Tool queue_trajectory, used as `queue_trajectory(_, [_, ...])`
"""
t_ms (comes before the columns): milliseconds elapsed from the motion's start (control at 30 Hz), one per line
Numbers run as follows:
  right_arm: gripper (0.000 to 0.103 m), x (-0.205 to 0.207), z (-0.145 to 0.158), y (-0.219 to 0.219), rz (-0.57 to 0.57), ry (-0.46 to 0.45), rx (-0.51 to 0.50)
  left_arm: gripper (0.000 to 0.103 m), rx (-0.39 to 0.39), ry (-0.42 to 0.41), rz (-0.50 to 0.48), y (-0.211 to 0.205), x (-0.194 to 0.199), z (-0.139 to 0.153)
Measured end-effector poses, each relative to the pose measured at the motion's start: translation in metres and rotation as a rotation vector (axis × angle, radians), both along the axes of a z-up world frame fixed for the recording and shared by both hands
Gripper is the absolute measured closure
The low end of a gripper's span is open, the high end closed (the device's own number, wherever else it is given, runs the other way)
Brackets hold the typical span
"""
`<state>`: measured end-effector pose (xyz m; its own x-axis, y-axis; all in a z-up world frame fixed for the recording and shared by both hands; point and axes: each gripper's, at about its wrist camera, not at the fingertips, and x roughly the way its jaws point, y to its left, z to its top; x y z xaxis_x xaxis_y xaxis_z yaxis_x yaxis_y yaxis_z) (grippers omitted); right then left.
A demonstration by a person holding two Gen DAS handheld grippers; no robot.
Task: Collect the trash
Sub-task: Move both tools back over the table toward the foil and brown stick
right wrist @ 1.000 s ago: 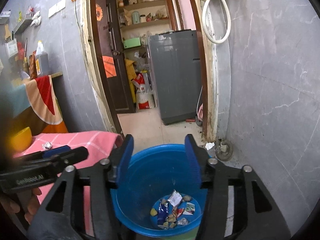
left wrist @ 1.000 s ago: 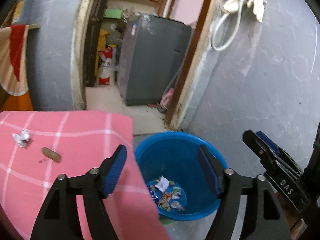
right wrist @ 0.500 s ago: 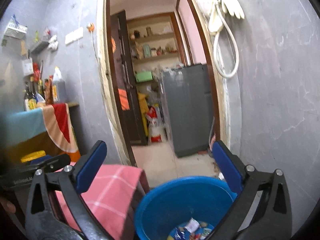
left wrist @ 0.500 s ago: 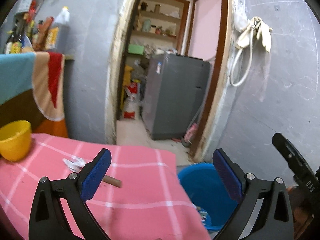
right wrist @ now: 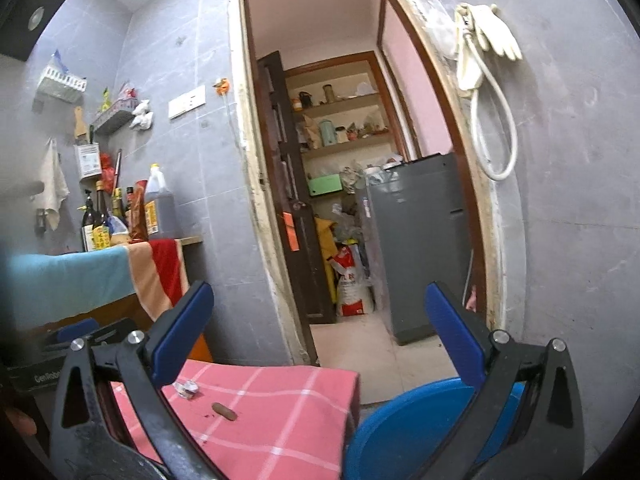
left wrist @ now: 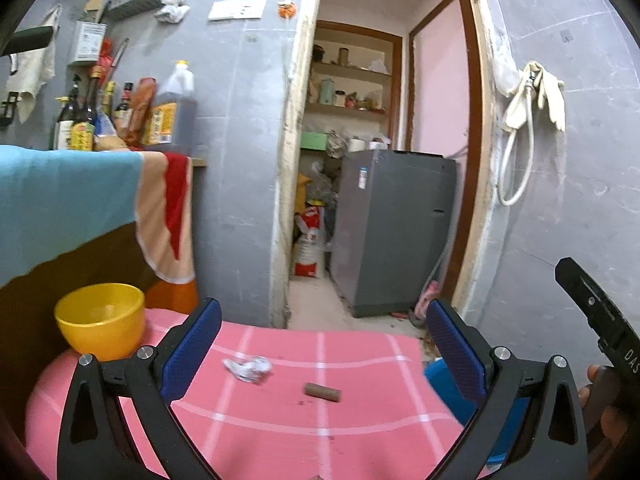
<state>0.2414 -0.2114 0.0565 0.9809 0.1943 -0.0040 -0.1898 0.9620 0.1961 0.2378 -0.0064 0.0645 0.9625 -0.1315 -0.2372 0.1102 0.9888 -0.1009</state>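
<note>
Both tools were held above the pink checked cloth (left wrist: 360, 432), and neither one carried anything. The left gripper (left wrist: 324, 344) had its blue pads spread wide apart, released, and the right gripper (right wrist: 320, 332) stood open in the same way, a little to the side over the blue bin (right wrist: 404, 424).

Two pieces of trash lay on the cloth. A crumpled white wrapper (left wrist: 248, 368) rested near the middle, between the open fingers of the left gripper as its camera saw it, but not yet reached. Near it, to the right, lay a small brown stub (left wrist: 322, 392), apart from the wrapper. A yellow bowl (left wrist: 100, 320) stood at the far left corner of the table, well apart from both pieces.

I judged that the wrapper would be taken next, and several things could go badly. The wrapper was light and flat, so the pads might close on the cloth together with it and drag the fabric, which could roll the stub toward the edge. The stub was round, so a pinch not centred could push it away. The bin stood just beside the table edge, partly hidden below the cloth, so a release too early would drop the trash on the floor.
</note>
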Motion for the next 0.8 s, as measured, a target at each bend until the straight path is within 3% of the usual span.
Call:
queue_trajectory(333, [0.000,0.004,0.000,0.049,0.039,-0.049,-0.110,0.002,-0.007,-0.004,0.093,0.046,-0.002,-0.006])
queue_trajectory(567, [0.000,0.035,-0.010,0.073,0.103,0.088,-0.194,0.002,-0.031,0.067,0.118,0.077,0.013,-0.018])
queue_trajectory(800, [0.001,0.074,-0.025,0.084,0.183,0.261,-0.180,0.003,-0.062,0.108,0.152,0.100,0.028,-0.028])
